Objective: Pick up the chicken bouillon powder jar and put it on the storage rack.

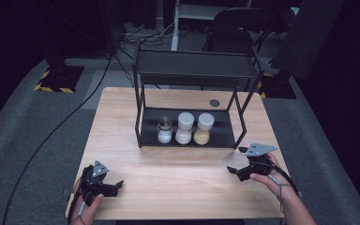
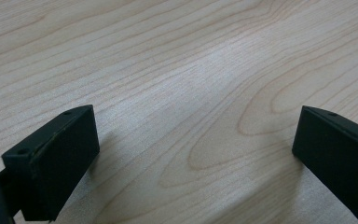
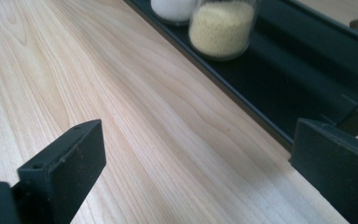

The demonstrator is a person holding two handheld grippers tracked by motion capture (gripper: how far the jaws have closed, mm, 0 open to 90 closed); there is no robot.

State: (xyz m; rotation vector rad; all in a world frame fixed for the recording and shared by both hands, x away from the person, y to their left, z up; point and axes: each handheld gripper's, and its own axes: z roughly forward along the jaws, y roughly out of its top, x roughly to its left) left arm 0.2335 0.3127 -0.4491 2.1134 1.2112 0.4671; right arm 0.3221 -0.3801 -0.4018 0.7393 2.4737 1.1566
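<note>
Both tongs, left (image 1: 116,186) and right (image 1: 232,170), wide apart, holding nothing, near rack (image 1: 143,127). Not started. Next, maybe: reach for a jar (image 1: 202,128).

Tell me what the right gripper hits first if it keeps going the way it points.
Probably the shelf's front rim: the open right gripper points across bare table at it, with the yellow jar just behind. Depth is hard to judge.

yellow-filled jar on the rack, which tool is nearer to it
Right. The right tool sits just front-right of the yellow-filled jar; the left tool is far off at the front-left.
</note>
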